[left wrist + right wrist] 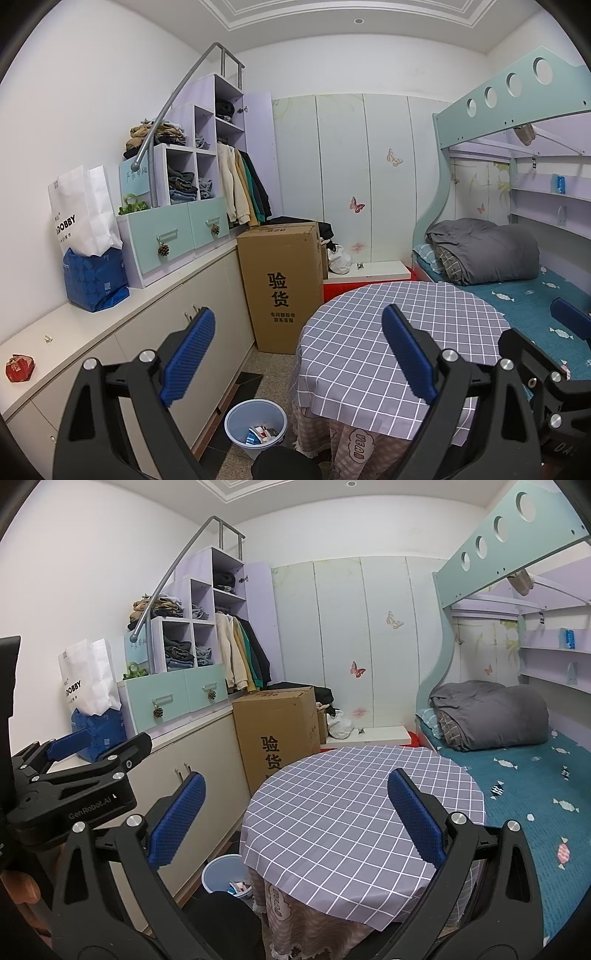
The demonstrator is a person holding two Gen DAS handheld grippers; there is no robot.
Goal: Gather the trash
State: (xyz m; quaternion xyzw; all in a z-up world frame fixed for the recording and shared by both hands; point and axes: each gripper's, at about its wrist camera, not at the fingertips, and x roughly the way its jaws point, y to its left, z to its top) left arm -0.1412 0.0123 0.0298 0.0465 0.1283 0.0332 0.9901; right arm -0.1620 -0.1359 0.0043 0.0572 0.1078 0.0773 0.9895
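A light blue waste bin point(256, 427) stands on the floor between the cabinet and the round table, with several wrappers inside; in the right wrist view the bin point(223, 876) is partly hidden by the tablecloth. My left gripper point(297, 354) is open and empty, held above the bin and the table's left edge. My right gripper point(295, 816) is open and empty too, over the round table point(354, 812) with its grey checked cloth. The left gripper's body point(74, 771) shows at the left of the right wrist view. A small red packet point(19, 368) lies on the cabinet top at far left.
A long low cabinet point(184, 306) runs along the left wall with a white paper bag point(83, 218), a blue pack point(95, 277) and a shelf unit on it. A tall cardboard box point(282, 284) stands behind the bin. A bunk bed point(517, 288) with a grey quilt fills the right.
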